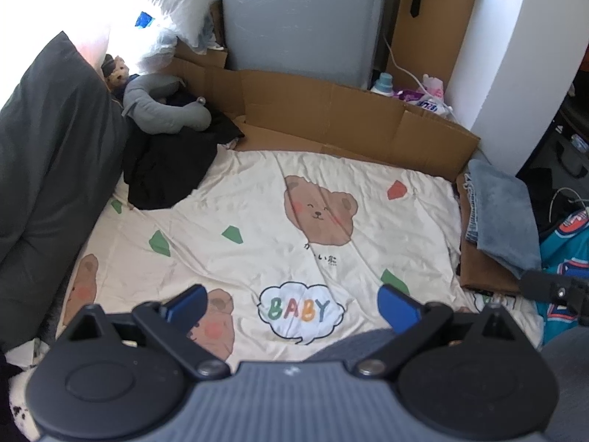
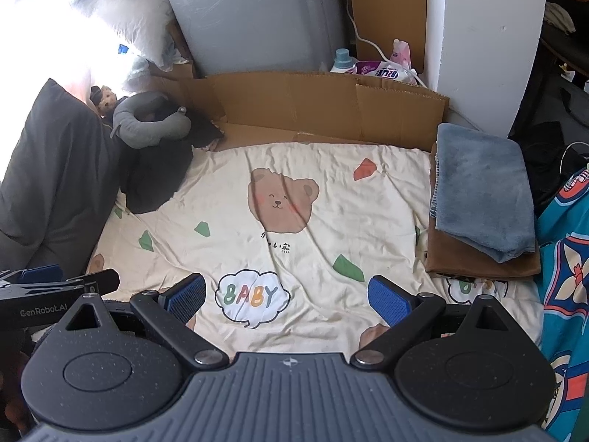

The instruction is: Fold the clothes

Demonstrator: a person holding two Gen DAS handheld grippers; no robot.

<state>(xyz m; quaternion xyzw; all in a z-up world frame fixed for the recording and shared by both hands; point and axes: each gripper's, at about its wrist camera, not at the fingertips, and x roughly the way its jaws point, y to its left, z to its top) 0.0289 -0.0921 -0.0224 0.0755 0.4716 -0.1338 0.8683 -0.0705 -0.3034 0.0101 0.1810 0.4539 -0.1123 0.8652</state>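
above the bear-print sheet (image 1: 257, 221), left gripper (image 1: 291, 305) and right gripper (image 2: 287, 296) both hang spread wide, holding nothing.

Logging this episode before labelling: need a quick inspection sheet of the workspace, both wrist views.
Surface: cream bear-print bedsheet, wrinkled, centre bare.
Job's things: folded grey-blue towel stacked on folded brown cloth, right edge; crumpled black garment, far left; teal patterned garment, far right.
Clutter: grey neck pillow, small teddy bear, detergent bottle.
Grippers: left gripper and right gripper open, empty.
Cables: white cord along the cardboard.
Surroundings: flattened cardboard sheet, dark grey cushion.
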